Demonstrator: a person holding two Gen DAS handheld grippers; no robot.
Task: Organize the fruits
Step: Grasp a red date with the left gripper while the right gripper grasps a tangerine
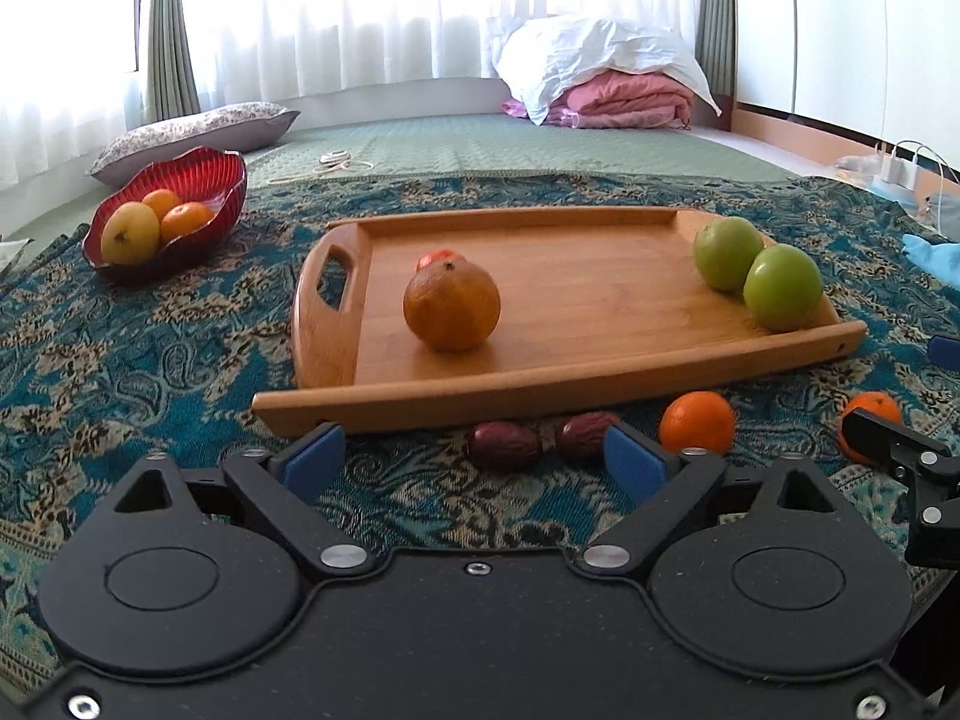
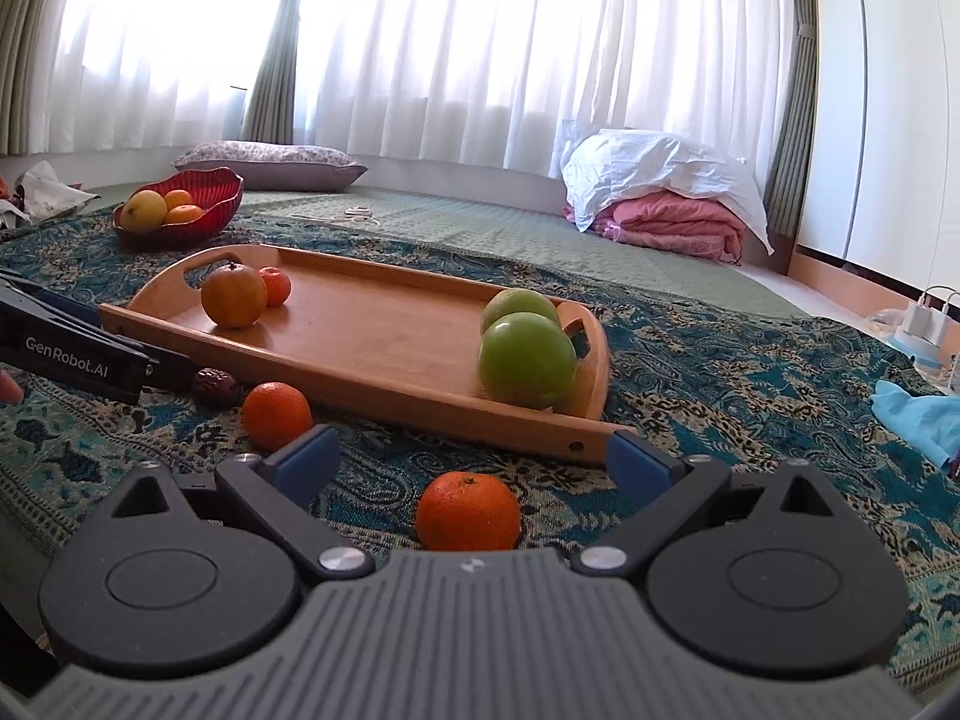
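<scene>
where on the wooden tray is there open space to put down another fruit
The middle of the wooden tray is bare, between the big orange with the small tangerine behind it at the handle end, and the two green apples at the opposite end. The red bowl already holds three fruits, so it is crowded.

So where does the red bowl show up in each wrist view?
Left wrist: red bowl sits upper left, left of the tray's handle end.
Right wrist: red bowl sits upper left, beyond the tray's far handle.
Shared landmark: the big orange on the tray.
</scene>
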